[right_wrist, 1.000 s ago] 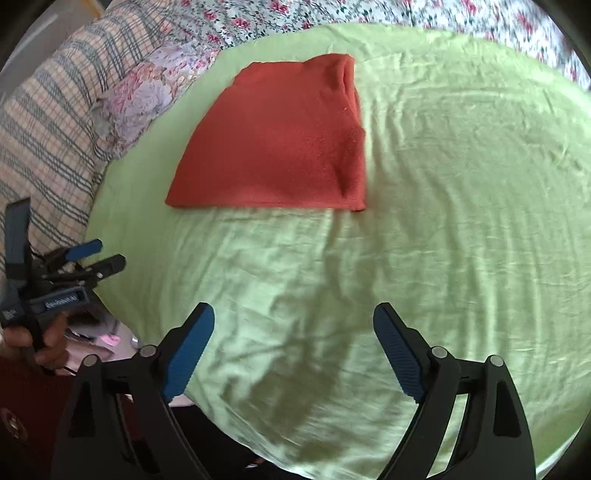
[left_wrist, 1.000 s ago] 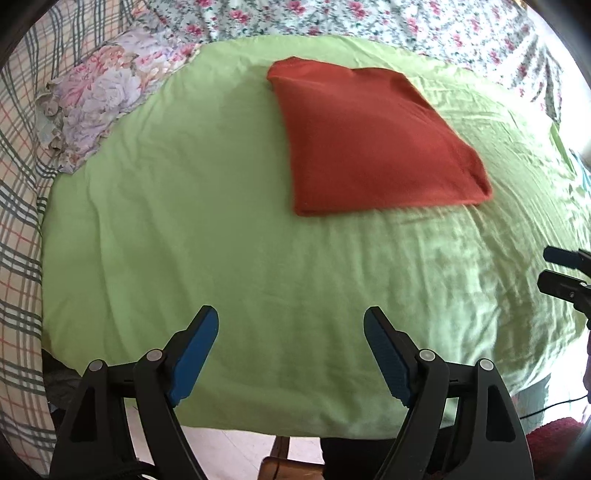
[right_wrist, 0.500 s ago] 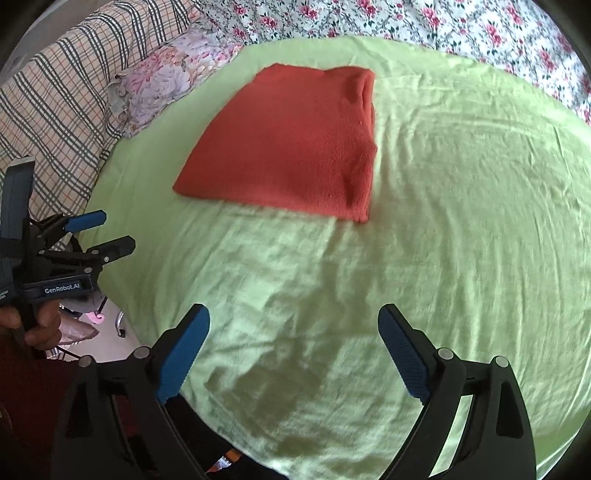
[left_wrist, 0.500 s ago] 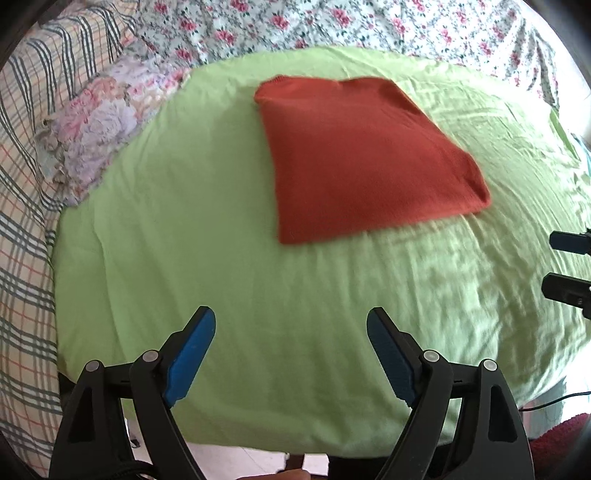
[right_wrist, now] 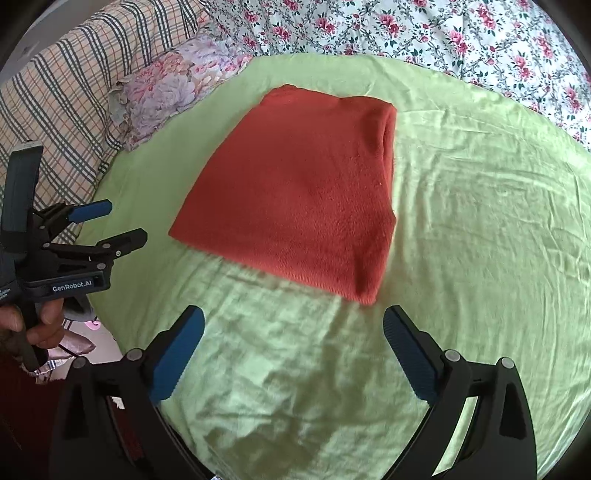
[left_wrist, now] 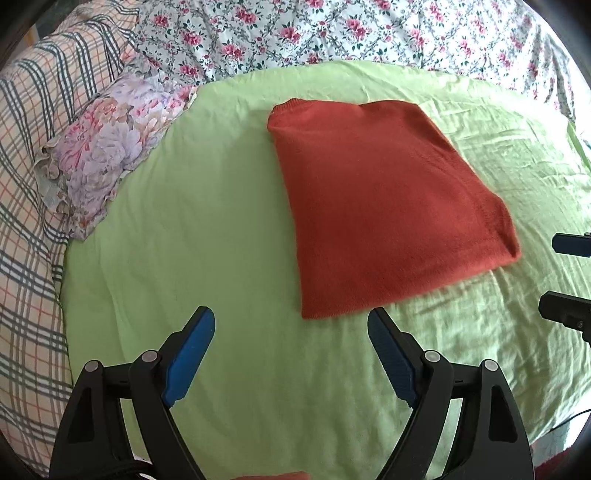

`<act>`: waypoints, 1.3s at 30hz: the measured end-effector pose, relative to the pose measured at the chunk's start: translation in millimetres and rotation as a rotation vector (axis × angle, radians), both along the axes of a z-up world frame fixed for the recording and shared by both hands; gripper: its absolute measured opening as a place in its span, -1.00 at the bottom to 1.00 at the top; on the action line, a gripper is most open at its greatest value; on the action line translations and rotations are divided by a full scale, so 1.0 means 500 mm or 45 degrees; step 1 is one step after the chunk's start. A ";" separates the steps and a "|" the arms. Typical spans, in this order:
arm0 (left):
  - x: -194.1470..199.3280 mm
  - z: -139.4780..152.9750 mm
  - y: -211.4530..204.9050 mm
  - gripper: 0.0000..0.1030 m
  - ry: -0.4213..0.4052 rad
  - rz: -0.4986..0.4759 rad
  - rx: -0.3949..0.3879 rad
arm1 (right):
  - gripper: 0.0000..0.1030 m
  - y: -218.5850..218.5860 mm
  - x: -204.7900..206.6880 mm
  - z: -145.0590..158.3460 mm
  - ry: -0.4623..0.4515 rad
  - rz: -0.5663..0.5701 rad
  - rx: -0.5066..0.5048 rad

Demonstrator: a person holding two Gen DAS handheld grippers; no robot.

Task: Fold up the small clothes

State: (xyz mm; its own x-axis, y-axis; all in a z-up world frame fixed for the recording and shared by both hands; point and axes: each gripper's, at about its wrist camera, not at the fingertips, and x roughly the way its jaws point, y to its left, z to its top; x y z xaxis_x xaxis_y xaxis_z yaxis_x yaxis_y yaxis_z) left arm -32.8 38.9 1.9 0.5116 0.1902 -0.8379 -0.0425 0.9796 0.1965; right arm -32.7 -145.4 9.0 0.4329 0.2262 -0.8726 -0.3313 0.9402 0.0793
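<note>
A red knitted garment [left_wrist: 384, 206] lies folded into a flat rectangle on the light green sheet [left_wrist: 207, 206]. It also shows in the right wrist view [right_wrist: 303, 195]. My left gripper [left_wrist: 291, 332] is open and empty, hovering just in front of the garment's near left corner. My right gripper [right_wrist: 293, 332] is open and empty, just in front of the garment's near right corner. The left gripper also shows at the left in the right wrist view [right_wrist: 118, 221], open, off the sheet's edge. The right gripper's tips show at the right edge of the left wrist view [left_wrist: 565, 277].
A floral pillow [left_wrist: 107, 155] lies at the sheet's far left. A plaid blanket [left_wrist: 33, 177] covers the left side. Floral bedding [left_wrist: 369, 33] runs along the back. The green sheet's front edge [right_wrist: 122, 332] drops off to the floor.
Both grippers have moved forward toward the red garment, which now sits larger and closer in both views. Both stay open.
</note>
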 end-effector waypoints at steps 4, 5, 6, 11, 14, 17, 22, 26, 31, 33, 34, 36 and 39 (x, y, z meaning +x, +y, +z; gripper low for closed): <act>0.020 -0.002 0.006 0.66 0.011 0.016 -0.015 | 0.92 -0.001 0.027 -0.010 0.024 -0.004 0.005; 0.027 -0.002 0.008 0.66 0.013 0.018 -0.020 | 0.92 -0.001 0.035 -0.012 0.033 -0.005 0.010; 0.031 -0.003 0.008 0.66 0.015 0.018 -0.023 | 0.92 -0.001 0.040 -0.015 0.039 -0.009 0.015; 0.049 -0.003 -0.001 0.66 0.019 0.007 -0.026 | 0.93 -0.005 0.069 -0.022 0.056 -0.029 0.029; 0.061 -0.007 -0.009 0.66 0.041 0.014 -0.035 | 0.94 -0.011 0.083 -0.024 0.056 -0.052 0.032; 0.072 -0.009 -0.012 0.66 0.048 0.019 -0.039 | 0.95 -0.016 0.096 -0.024 0.060 -0.065 0.042; 0.088 -0.005 -0.011 0.66 0.045 0.022 -0.057 | 0.98 -0.020 0.118 -0.022 0.060 -0.079 0.043; 0.096 0.001 -0.011 0.66 0.034 0.020 -0.064 | 0.98 -0.016 0.130 -0.020 0.066 -0.076 0.050; 0.102 0.006 -0.011 0.66 0.025 0.020 -0.073 | 0.98 -0.005 0.141 -0.018 0.066 -0.064 0.057; 0.105 0.009 -0.011 0.66 0.018 0.020 -0.072 | 0.98 -0.002 0.146 -0.018 0.068 -0.057 0.060; 0.107 0.009 -0.012 0.66 0.018 0.019 -0.074 | 0.98 -0.001 0.147 -0.017 0.069 -0.057 0.061; 0.110 0.011 -0.012 0.66 0.017 0.013 -0.080 | 0.98 0.001 0.150 -0.017 0.070 -0.058 0.064; 0.112 0.009 -0.015 0.66 0.021 0.008 -0.079 | 0.98 -0.002 0.155 -0.016 0.070 -0.054 0.066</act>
